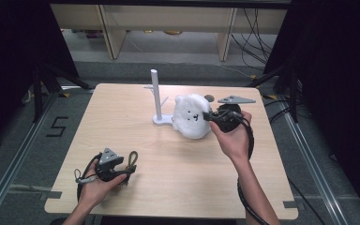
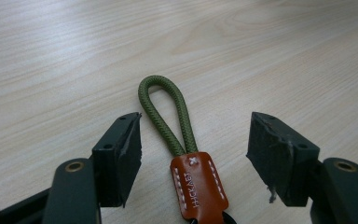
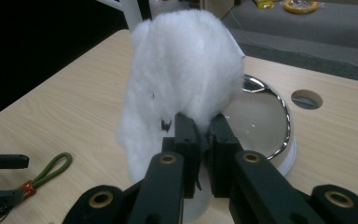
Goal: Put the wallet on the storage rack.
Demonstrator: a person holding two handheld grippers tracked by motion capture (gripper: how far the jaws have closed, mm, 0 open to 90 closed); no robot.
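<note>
The right gripper (image 3: 204, 135) pinched the fluffy white plush cover (image 3: 182, 74) between pressed-together jaws; the left gripper (image 2: 193, 154) stood spread around an olive-green cord loop (image 2: 165, 112), untouched.

– The table (image 2: 74, 56) under the left gripper (image 2: 193, 140): pale wood-grain laminate, smooth, faint sheen. Between its matt black, scuffed pads (image 2: 279, 154) lies a green braided cord loop (image 2: 168, 116) with a glossy tan leather tab (image 2: 198, 184), white-stitched.

– And at the right gripper (image 3: 204, 135)?

– White fluffy plush cloth (image 3: 182, 70) pinched in its jaws; just behind, a mirror-bright chrome rim (image 3: 279, 102) around a glossy dome.
</note>
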